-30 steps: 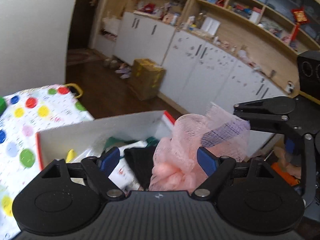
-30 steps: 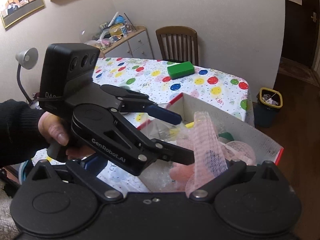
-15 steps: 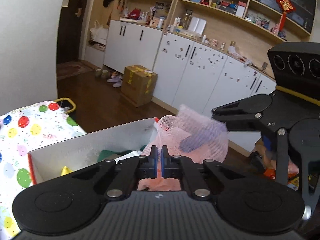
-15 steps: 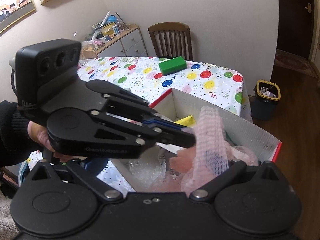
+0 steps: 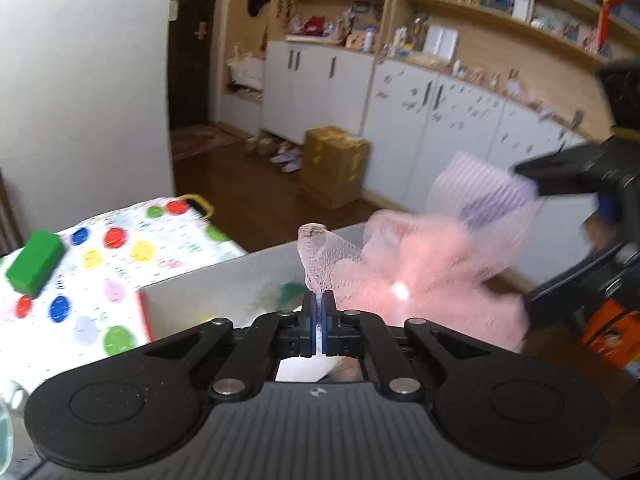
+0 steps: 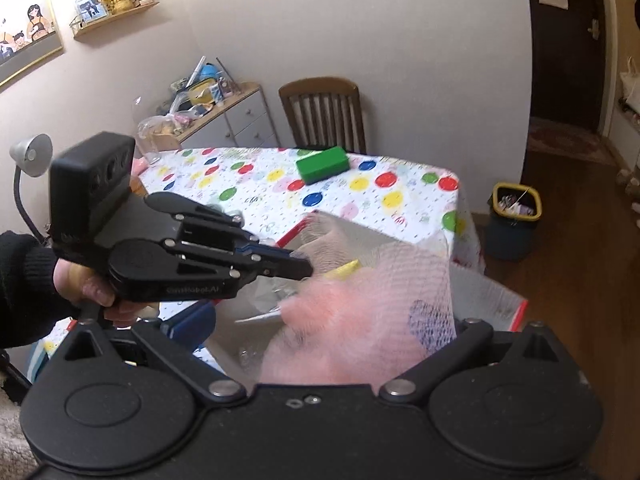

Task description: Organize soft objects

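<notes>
Pink mesh pouf stretched between both grippers above the open box.

The left gripper (image 5: 318, 312) is clenched on a thin strand of the pink mesh pouf (image 5: 432, 276). The right gripper (image 6: 320, 320) has one finger behind the pouf's bulk; I cannot tell its state. The white box (image 6: 488, 292) sits on the polka-dot desk (image 6: 400, 196), near a green block (image 6: 323, 165).

The table (image 6: 400, 196) wears a white cloth (image 5: 96, 280) with coloured dots. On it, at 12 o'clock in the right wrist view, a green block (image 6: 323, 165) lies flat toward the far edge. An open white box (image 6: 488, 292) with red edges rests at the near corner, at about 4 o'clock from the block.
</notes>
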{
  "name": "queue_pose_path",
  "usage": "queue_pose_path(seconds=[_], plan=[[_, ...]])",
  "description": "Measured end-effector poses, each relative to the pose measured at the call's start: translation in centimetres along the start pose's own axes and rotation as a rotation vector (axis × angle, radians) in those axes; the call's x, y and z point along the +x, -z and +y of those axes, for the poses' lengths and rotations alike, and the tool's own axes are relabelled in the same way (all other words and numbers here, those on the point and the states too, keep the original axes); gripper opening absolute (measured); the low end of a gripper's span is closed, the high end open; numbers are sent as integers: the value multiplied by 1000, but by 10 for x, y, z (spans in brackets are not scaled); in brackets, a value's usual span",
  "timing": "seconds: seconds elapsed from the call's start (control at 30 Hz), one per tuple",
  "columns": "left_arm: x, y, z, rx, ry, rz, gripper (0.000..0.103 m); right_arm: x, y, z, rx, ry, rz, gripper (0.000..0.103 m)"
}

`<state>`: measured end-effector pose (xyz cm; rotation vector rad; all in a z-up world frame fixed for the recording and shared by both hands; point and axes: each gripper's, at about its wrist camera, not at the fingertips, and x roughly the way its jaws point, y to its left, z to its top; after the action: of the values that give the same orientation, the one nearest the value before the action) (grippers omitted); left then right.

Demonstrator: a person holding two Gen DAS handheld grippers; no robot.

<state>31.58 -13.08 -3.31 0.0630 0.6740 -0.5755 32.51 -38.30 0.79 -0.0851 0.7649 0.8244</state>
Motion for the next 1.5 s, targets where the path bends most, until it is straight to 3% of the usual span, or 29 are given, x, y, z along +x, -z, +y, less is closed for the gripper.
queue_pose_path(seconds=[0.13,0.2,0.33,0.6,0.67,0.77,0.8,0.83,0.9,1.13,1.5], plan=[[5,2,23,-59,-110,27,2,-2,1,-5,23,34,-9,103],[-1,2,29,-96,-49,1,2,-2,1,-9,52,26,-20,103],[-3,-4,19,-52,30,3,2,1,-1,-11,69,34,-33,103],[2,-8,10,-38,17,54,6,1,2,-9,78,51,-26,103],[-2,-7,10,-53,10,66,10,0,2,-8,79,53,-28,103],[-6,-8,14,-75,8,74,25,-3,2,-6,82,56,-44,103],[-8,-8,15,-83,9,74,37,-3,2,-6,84,55,-48,103],[-10,-8,17,-89,8,73,55,-4,1,-5,85,55,-52,103],[-14,-8,19,-97,6,65,73,-5,0,-3,85,61,-59,103],[-47,-14,23,-117,-28,25,75,-3,-6,12,55,69,-48,103],[-96,-25,72,-71,-185,36,84,21,-35,34,60,100,-41,103]])
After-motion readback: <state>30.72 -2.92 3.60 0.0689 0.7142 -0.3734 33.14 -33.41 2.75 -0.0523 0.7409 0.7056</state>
